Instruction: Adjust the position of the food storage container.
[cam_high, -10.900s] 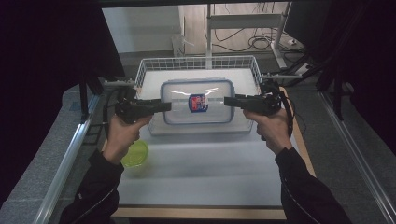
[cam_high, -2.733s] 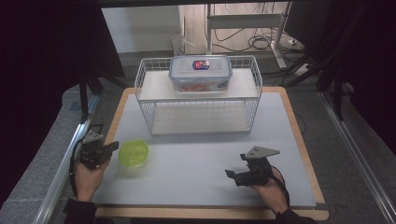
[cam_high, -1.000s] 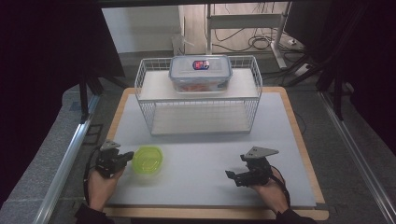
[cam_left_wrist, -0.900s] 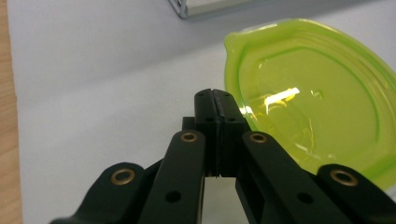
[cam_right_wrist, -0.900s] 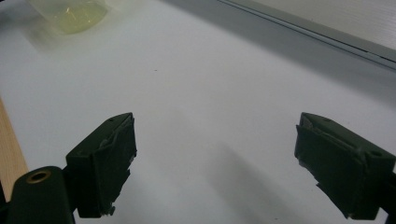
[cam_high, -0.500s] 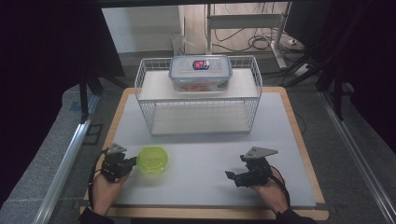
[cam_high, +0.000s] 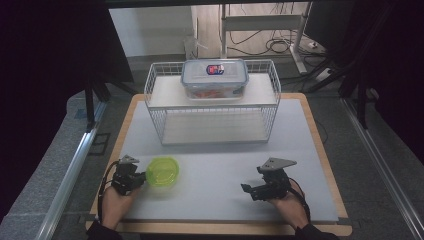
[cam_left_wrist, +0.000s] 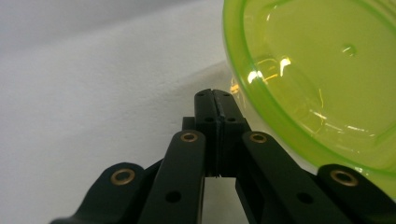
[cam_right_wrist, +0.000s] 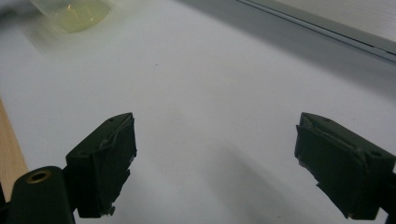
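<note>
While the left tool (cam_high: 141, 178) is held low over the near left part of the worktop, its two black jaws are seen pressed fully together in the left gripper view, with nothing between them. Their closed tips (cam_left_wrist: 215, 100) are set against the outer wall of a translucent lime-green round plastic bowl (cam_left_wrist: 317, 79), just under its rim. In the high view the bowl (cam_high: 162, 171) is seen lying on the pale grey mat (cam_high: 215, 175) just beside the left tool, on the side toward the middle of the worktop. The left hand (cam_high: 116, 202) is wrapped around the tool's body from the near edge.

Well apart from it, at the near right, the right tool (cam_high: 247, 188) is held by the right hand (cam_high: 287, 206), and a grey three-cornered plate is carried on top of it. Its jaws are spread wide in the right gripper view, with bare mat between them and nothing gripped. The bowl is seen blurred at the far upper left of that view (cam_right_wrist: 70, 14).

Farther back, a white wire rack (cam_high: 212, 127) is stood on the mat. On its upper shelf a clear rectangular plastic food box with a blue-rimmed lid (cam_high: 215, 77) is placed. The mat is bordered by the light wooden edge of the worktop (cam_high: 330, 165).
</note>
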